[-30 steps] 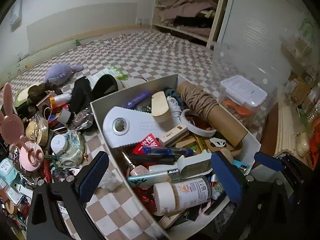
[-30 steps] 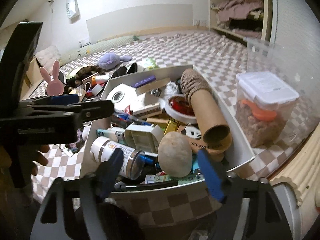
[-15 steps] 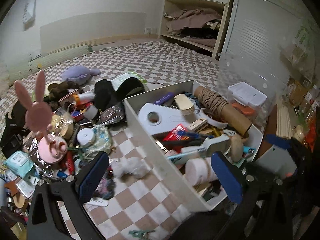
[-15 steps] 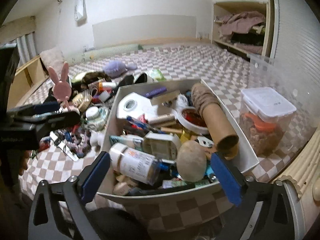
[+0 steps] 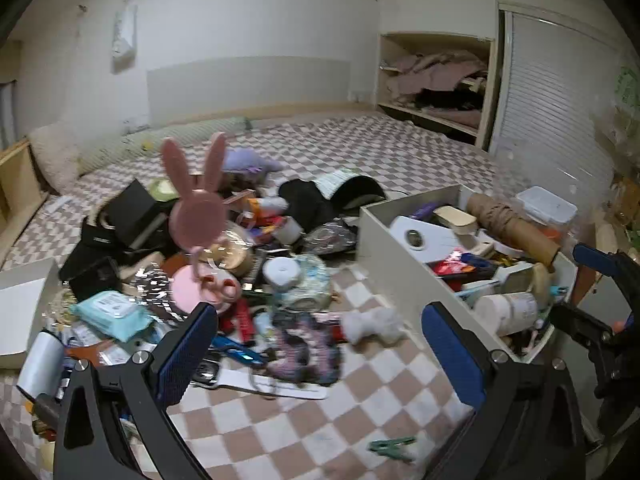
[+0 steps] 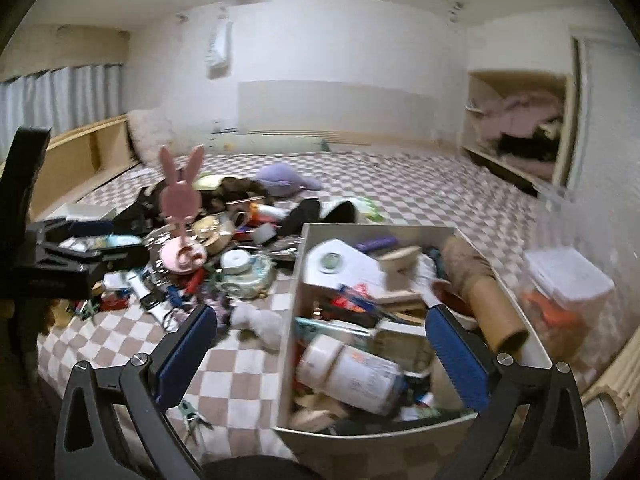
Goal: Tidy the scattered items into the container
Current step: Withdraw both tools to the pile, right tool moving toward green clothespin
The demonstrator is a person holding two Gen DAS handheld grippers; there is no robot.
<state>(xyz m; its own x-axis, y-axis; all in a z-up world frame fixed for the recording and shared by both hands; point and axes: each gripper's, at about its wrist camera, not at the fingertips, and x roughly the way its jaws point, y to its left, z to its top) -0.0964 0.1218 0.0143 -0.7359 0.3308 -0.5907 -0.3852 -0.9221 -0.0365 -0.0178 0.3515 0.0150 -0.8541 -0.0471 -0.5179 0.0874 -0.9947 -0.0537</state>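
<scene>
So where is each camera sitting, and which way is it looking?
Left wrist: sits on the left gripper, open, looking down its fingers at the scattered pile around the pink bunny mirror; the right gripper pokes in at the right edge.
Right wrist: sits on the right gripper, open, looking at the white box full of things; the left gripper shows at left.
Both see the bunny mirror, the box and the checkered blanket.

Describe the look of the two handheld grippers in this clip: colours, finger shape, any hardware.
Both match: the left gripper and right gripper have black, angular, cut-out frames carrying two long fingers faced with blue textured pads, fixed with silver screws. No cables, markings or sleeves are visible.
</scene>
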